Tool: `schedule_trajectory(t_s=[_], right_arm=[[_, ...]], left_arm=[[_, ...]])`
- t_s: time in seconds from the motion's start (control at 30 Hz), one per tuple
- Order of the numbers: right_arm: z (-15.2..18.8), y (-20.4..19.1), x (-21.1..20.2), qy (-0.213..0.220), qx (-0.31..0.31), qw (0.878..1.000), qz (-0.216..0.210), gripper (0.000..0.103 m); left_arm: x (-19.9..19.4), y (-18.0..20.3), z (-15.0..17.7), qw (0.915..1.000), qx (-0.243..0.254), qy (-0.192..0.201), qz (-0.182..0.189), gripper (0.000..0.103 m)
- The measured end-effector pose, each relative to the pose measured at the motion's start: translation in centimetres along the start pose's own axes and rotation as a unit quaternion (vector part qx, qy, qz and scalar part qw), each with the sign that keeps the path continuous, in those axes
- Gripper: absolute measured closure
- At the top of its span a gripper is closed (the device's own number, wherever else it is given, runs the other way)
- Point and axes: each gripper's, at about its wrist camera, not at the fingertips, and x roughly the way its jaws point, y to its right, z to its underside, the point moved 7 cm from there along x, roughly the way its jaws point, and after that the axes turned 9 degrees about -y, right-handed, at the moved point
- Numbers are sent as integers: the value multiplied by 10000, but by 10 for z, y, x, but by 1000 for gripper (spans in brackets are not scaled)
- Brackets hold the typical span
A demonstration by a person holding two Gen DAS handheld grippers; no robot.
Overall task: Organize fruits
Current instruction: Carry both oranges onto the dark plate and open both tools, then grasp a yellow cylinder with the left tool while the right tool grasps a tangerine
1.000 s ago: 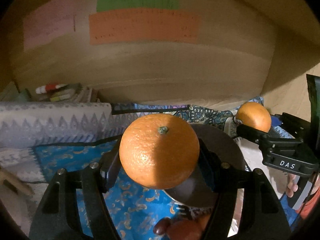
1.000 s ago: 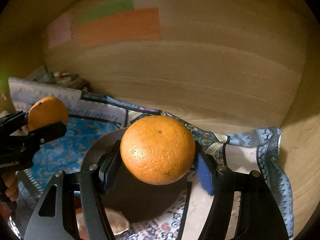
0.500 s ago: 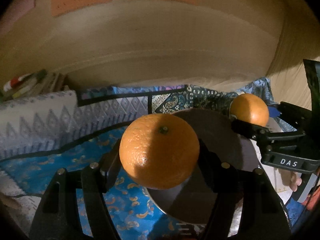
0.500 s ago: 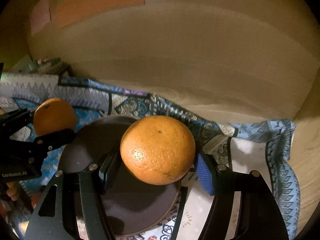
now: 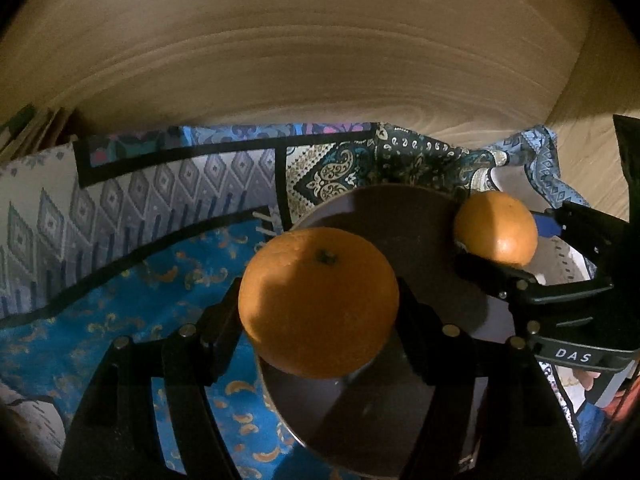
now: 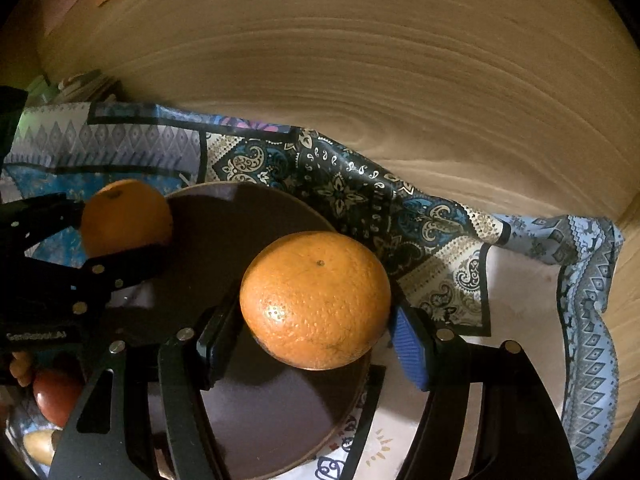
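Compared to a second ago both tools have tipped down and moved in over the dark round plate (image 5: 400,208), so the coloured paper strips on the back wall have mostly slid out of view and the plate now fills the middle of both shots.

The left tool (image 5: 320,308) is clamped on an orange (image 5: 318,304), stem end up, hanging over the plate's left rim. The right tool (image 6: 316,316) is gripping a second orange (image 6: 316,300) over the plate's right side; from the left camera that one (image 5: 496,228) sits near the far right edge of the plate. Neither fruit looks to be touching the plate, though it's hard to say for sure.

Around it: a patterned blue patchwork cloth (image 5: 132,308) covers the desk (image 6: 400,80) under the plate. A reddish fruit (image 6: 56,396) and a yellowish one (image 6: 40,444) sit low left in the right camera, partly hidden behind the left tool's body.
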Motion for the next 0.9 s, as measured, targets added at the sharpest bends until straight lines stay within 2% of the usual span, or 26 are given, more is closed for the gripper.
schedule_trajectory(t_s=[0.03,0.1,0.13,0.2,0.37,0.5,0.67,0.9], right_arm=[[-1,-1,0,22,1,10000,-61,37],[-3,1,-4,99,27,9999,-21,22],[-4,5,-10,225,8,9997,83,20],[-5,6,-18,340,-62,9990,277,20],[-5,12,-38,486,81,9987,159,20],[3,7,-59,650,119,9978,104,20],[18,-17,-79,758,74,9971,-60,20],[54,-44,-101,900,-14,9959,-79,18]], left_arm=[[-1,1,0,10000,21,31,19,32],[-4,2,-3,9999,57,159,9,23],[-7,3,-6,9996,65,276,-46,17],[-18,1,-8,9983,53,545,-209,10],[-35,-7,-6,9978,-115,646,-108,10],[-55,-10,1,9964,-94,805,-261,10],[-86,-13,25,9944,31,993,-363,9],[-113,-10,67,9941,97,1046,-287,6]])
